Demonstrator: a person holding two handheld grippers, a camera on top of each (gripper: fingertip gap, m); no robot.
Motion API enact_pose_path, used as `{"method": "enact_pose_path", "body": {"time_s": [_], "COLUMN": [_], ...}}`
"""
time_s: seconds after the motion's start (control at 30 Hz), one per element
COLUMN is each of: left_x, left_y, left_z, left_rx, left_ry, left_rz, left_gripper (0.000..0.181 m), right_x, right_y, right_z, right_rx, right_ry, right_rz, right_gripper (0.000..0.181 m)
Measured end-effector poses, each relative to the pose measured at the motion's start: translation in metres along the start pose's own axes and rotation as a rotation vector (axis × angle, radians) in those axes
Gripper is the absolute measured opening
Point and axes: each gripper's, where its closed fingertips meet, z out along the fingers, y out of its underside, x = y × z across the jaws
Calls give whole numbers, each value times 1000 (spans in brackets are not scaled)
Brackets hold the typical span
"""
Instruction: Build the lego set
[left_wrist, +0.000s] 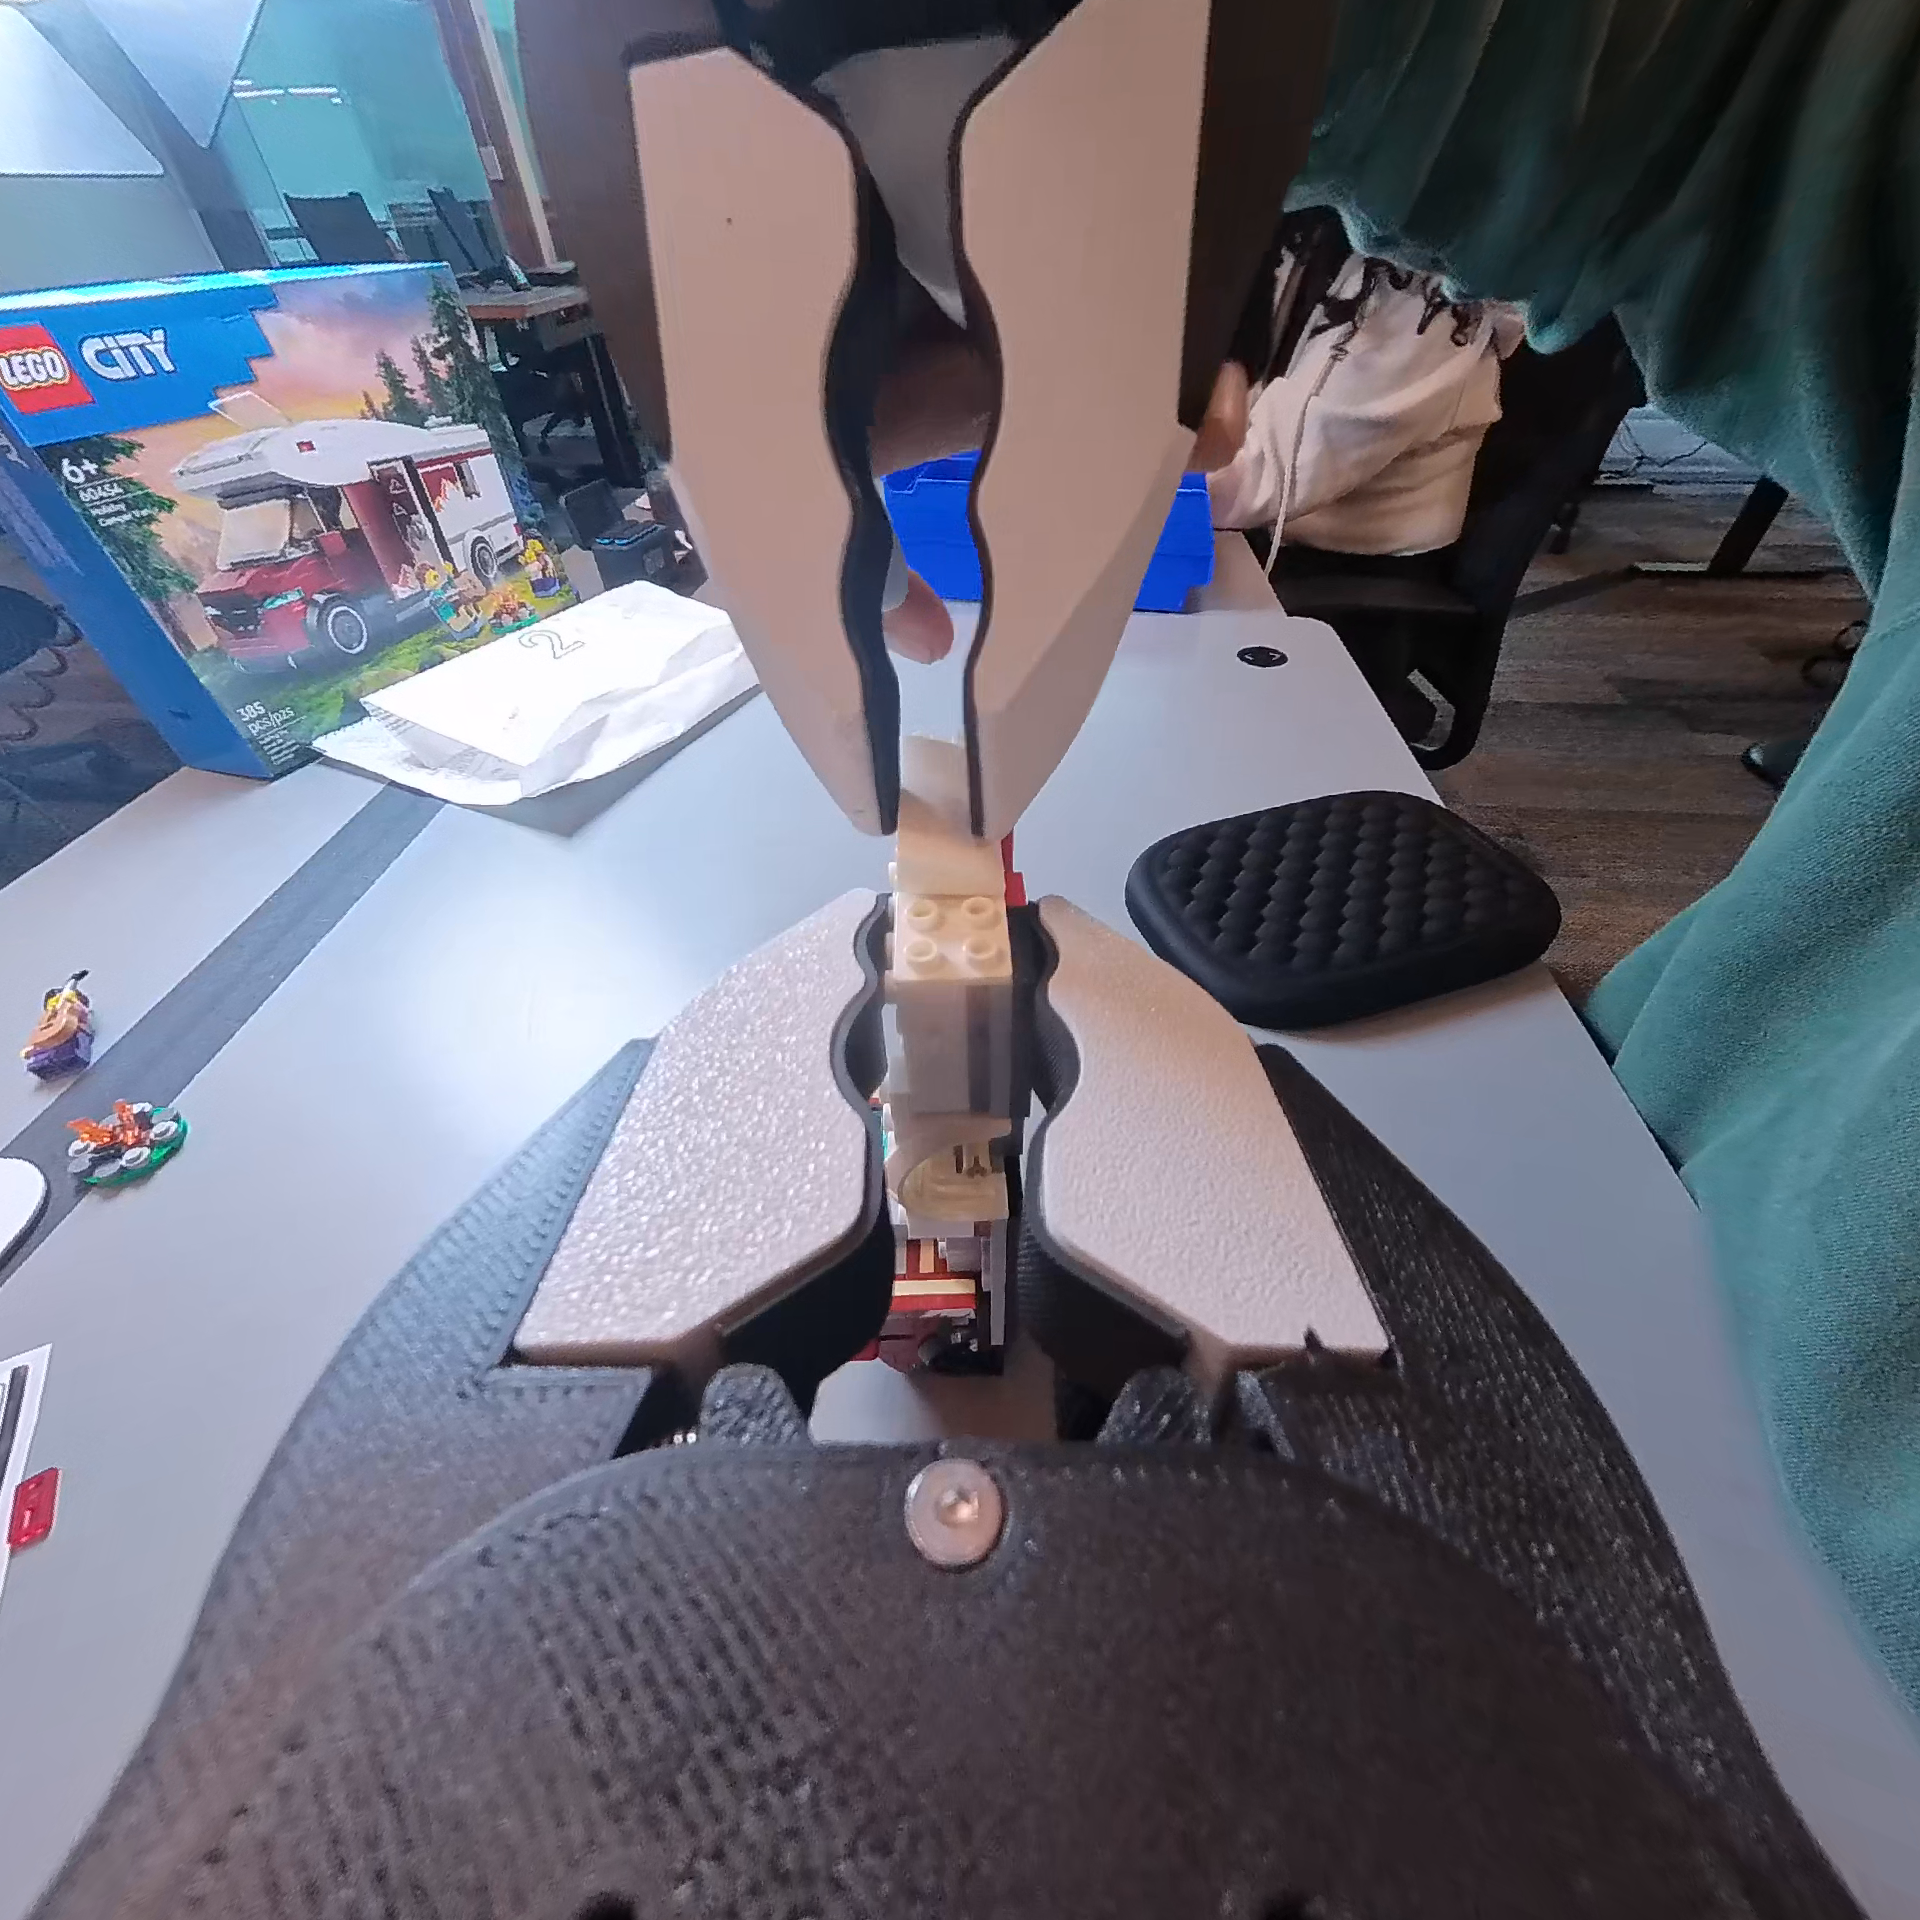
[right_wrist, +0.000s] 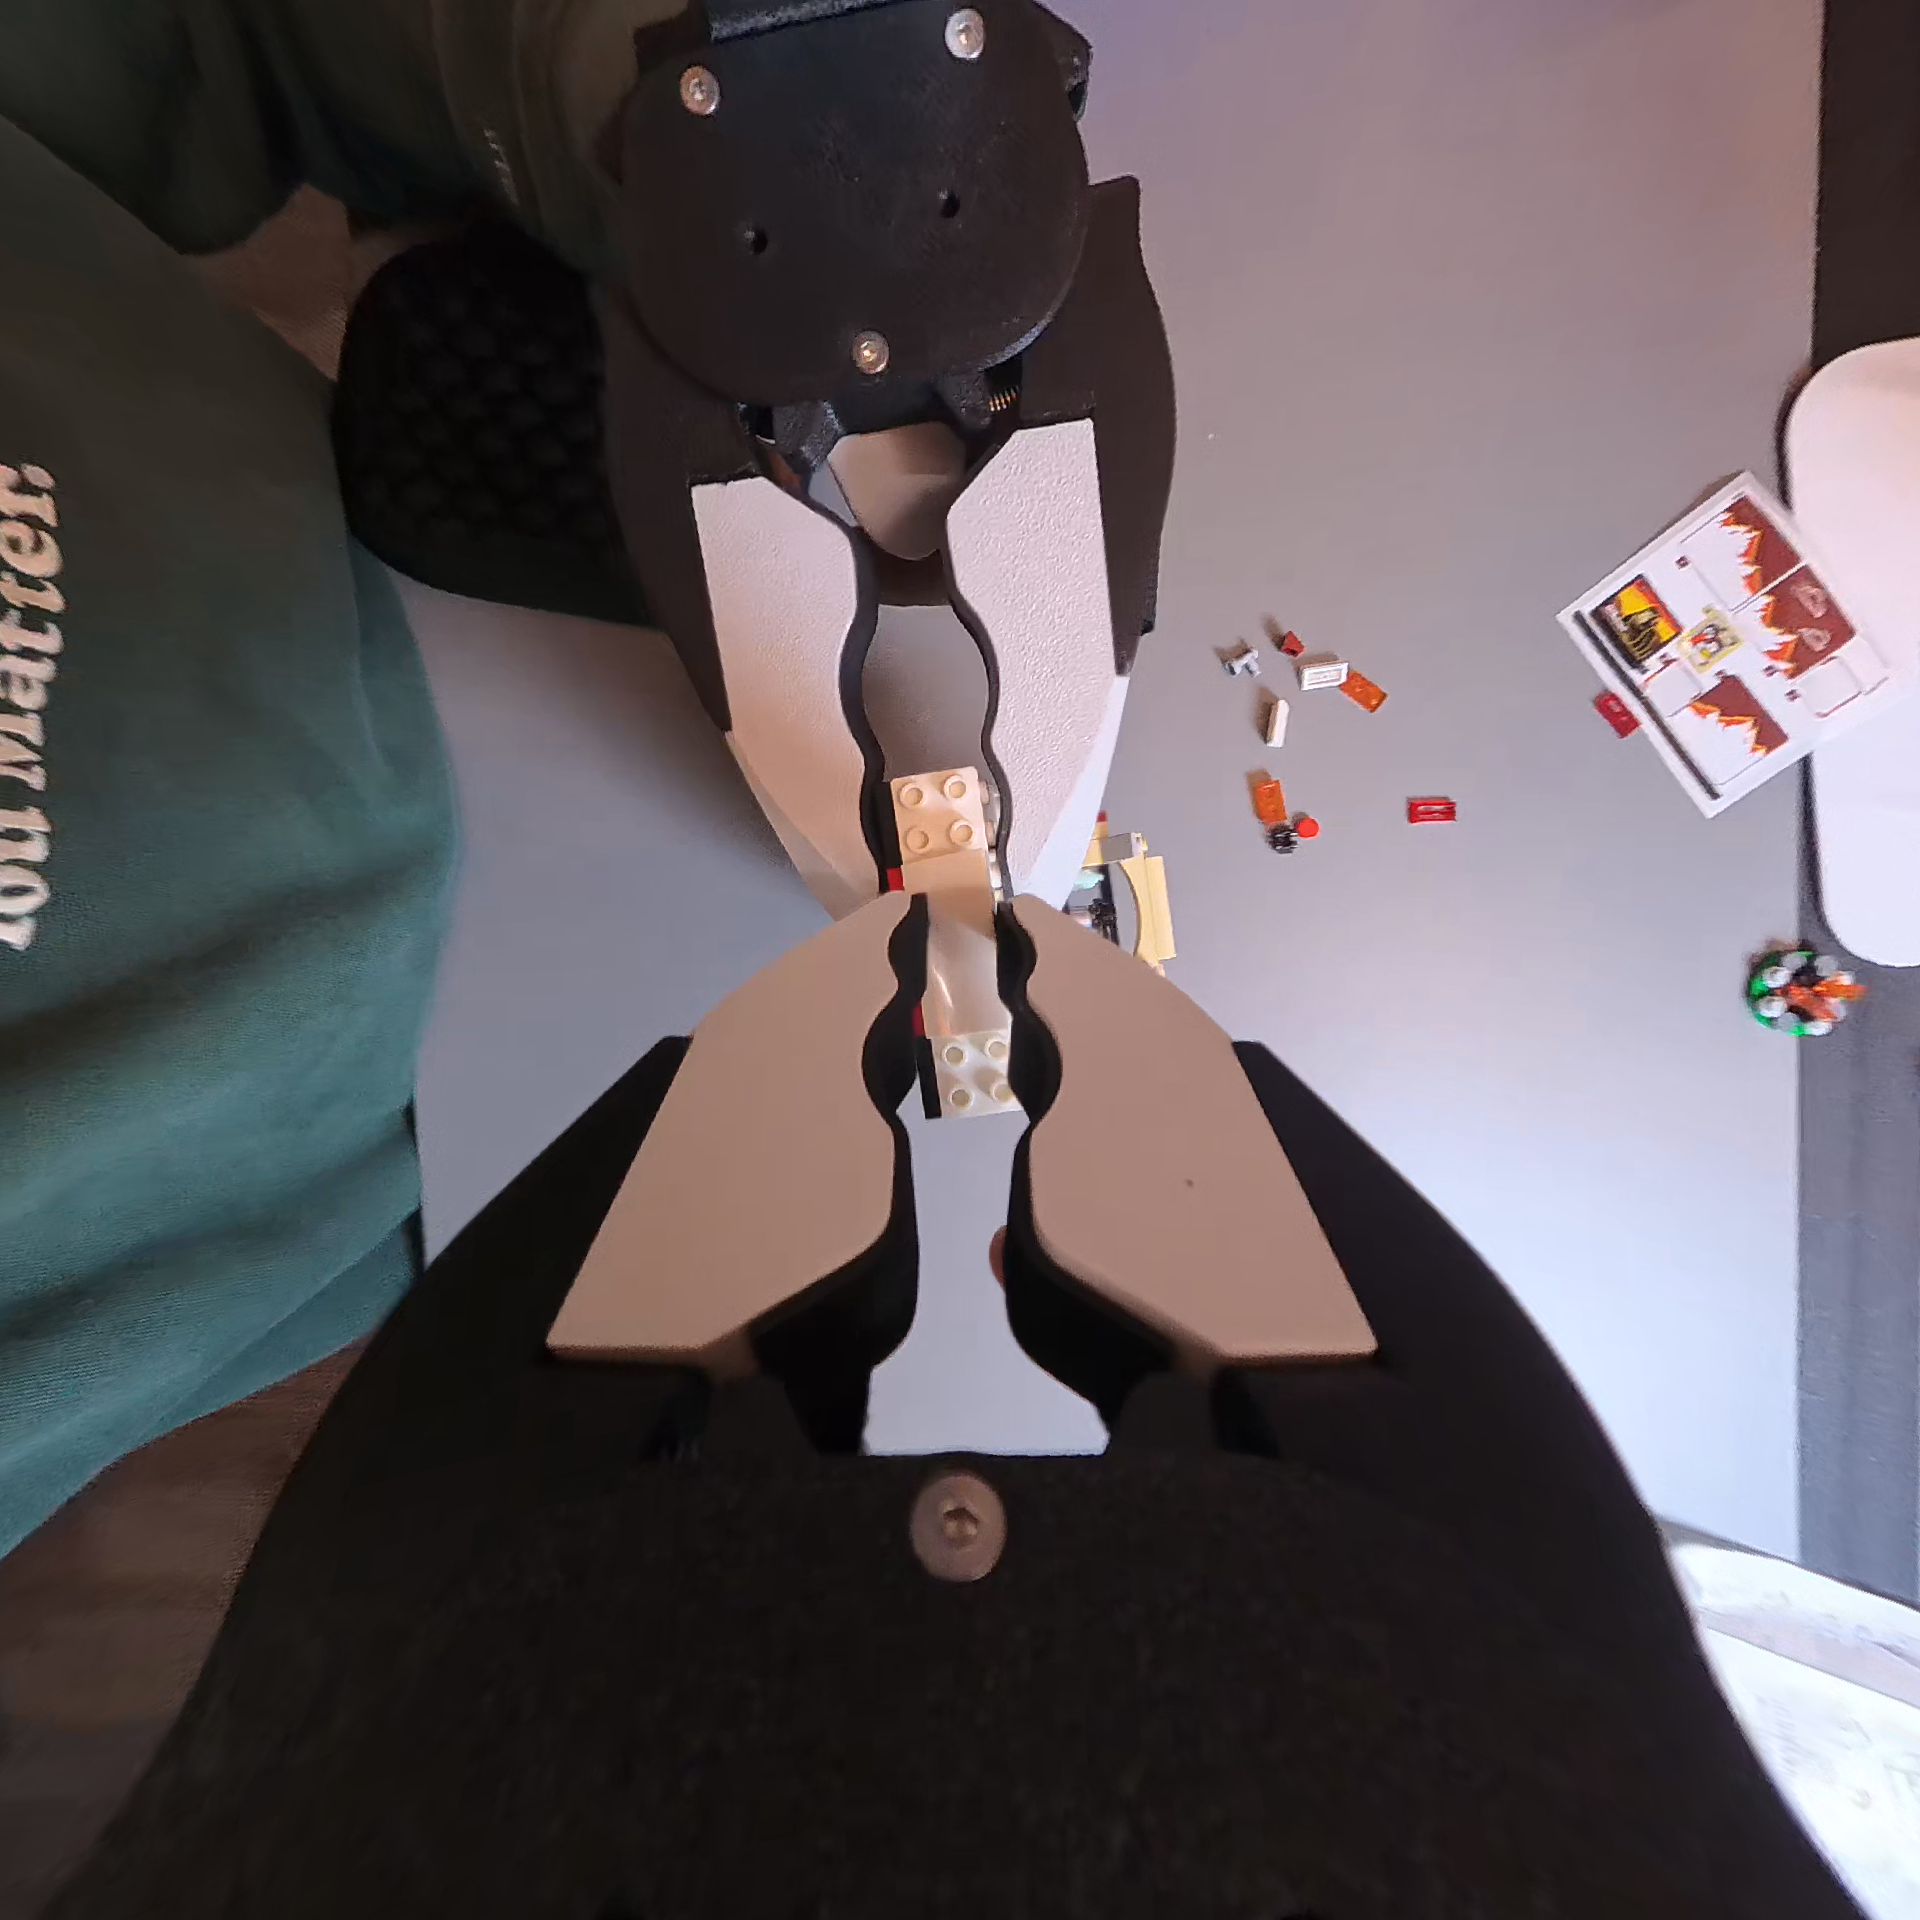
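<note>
Pressing white slope piece (left_wrist: 940, 800) onto camper build (left_wrist: 951, 1049), centre frame above bench (left_wrist: 416, 987). My left tongs (left_wrist: 951, 914) clamp build; right tongs (right_wrist: 961, 914) pinch slope. Risks: studs misaligned, piece skews; hard push twists build loose.

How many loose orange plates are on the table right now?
2. One orange plate lies beside the white tile; the other lies lower in the right wrist view, by a small black piece. Others may be hidden.
</note>
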Motion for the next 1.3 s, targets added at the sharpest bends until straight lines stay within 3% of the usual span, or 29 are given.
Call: {"method": "enact_pose_path", "body": {"time_s": [0.23,0.33,0.47,0.63,1.0,1.3], "left_x": [-2,-7,-13,-16,-13,-14], "left_y": [0,0,-1,-1,-1,-1], "left_z": [0,-1,-1,1,2,2], "left_rx": [3,6,14,15,9,15], "left_ry": [-8,-34,-81,-125,-133,-135], "left_rz": [-8,-36,-80,-103,-79,-91], "left_gripper": [24,24,24,24,24,24], "right_x": [4,6,16,20,20,19], "right_y": [-7,-3,2,8,9,7], "right_z": [-12,-17,-16,-8,-5,-6], "right_rx": [53,19,17,2,31,63], "right_ry": [77,260,617,832,933,1082], "right_rz": [-67,-212,-415,-548,-541,-644], "right_gripper": [22,26,26,22,18,12]}}
